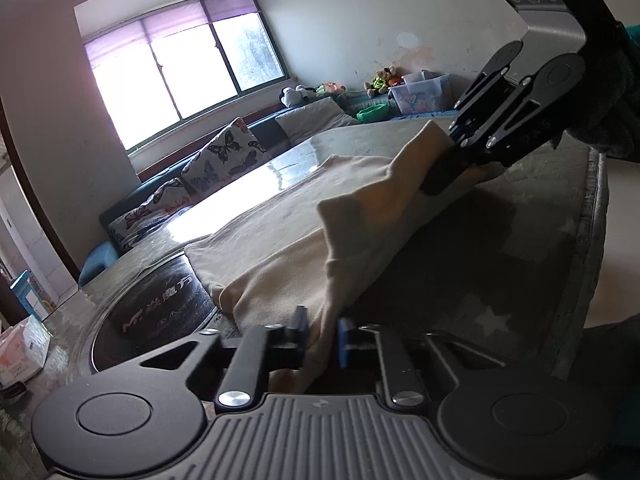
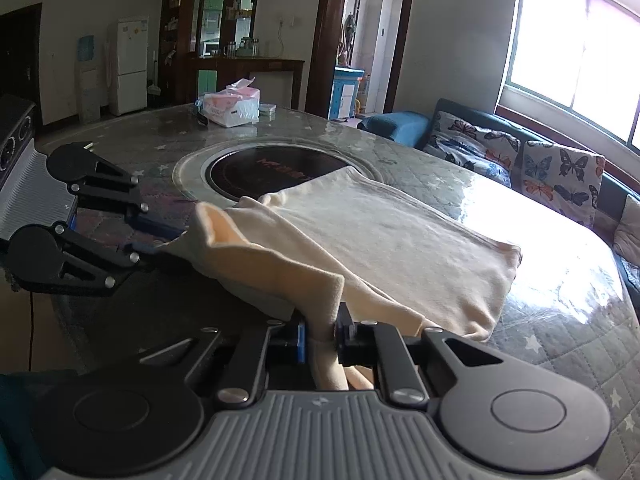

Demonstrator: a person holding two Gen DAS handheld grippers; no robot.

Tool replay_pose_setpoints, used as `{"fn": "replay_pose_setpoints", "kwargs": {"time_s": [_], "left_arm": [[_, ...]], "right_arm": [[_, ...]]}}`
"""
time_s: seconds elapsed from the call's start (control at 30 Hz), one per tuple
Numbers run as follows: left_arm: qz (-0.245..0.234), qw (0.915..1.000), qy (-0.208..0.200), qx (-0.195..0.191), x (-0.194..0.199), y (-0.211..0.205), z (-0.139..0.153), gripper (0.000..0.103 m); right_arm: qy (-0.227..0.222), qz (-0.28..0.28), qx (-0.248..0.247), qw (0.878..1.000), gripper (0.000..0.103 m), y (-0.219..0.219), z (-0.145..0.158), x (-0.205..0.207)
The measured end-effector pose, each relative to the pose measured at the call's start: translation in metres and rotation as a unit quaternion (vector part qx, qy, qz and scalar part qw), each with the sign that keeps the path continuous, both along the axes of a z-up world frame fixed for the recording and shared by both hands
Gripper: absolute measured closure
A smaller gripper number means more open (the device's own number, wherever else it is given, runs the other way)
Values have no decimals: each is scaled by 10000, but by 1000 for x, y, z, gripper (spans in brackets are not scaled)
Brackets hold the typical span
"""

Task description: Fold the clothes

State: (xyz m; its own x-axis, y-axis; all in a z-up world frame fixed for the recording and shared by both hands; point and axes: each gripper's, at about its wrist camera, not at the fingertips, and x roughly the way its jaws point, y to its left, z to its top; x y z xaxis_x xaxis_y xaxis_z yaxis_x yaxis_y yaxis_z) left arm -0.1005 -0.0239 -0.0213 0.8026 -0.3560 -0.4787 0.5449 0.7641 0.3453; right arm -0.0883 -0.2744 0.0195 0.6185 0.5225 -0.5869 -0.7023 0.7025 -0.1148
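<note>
A cream garment (image 1: 288, 236) lies spread on the round table, also in the right wrist view (image 2: 400, 248). My left gripper (image 1: 322, 340) is shut on its near edge, and it shows from the side in the right wrist view (image 2: 172, 240). My right gripper (image 2: 322, 334) is shut on the other end of the same edge; it appears in the left wrist view (image 1: 456, 168). The edge between the two grippers is lifted off the table and sags, while the rest lies flat.
The table (image 2: 560, 312) has a glossy quilted cover and a round black hotplate (image 2: 276, 172) in its middle, partly under the garment. A tissue pack (image 2: 232, 108) sits at the far side. A sofa with butterfly cushions (image 2: 560, 176) stands under the window.
</note>
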Motion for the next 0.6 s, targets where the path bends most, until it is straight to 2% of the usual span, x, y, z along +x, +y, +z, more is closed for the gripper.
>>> {"fn": "replay_pose_setpoints", "kwargs": {"time_s": [0.2, 0.6], "left_arm": [[2, 9997, -3, -264, -10, 7, 12, 97], [-97, 9993, 36, -367, -69, 14, 25, 98]], "right_arm": [[-142, 44, 120, 9998, 93, -2, 10, -12], [-215, 398, 99, 9989, 93, -12, 36, -65]]}}
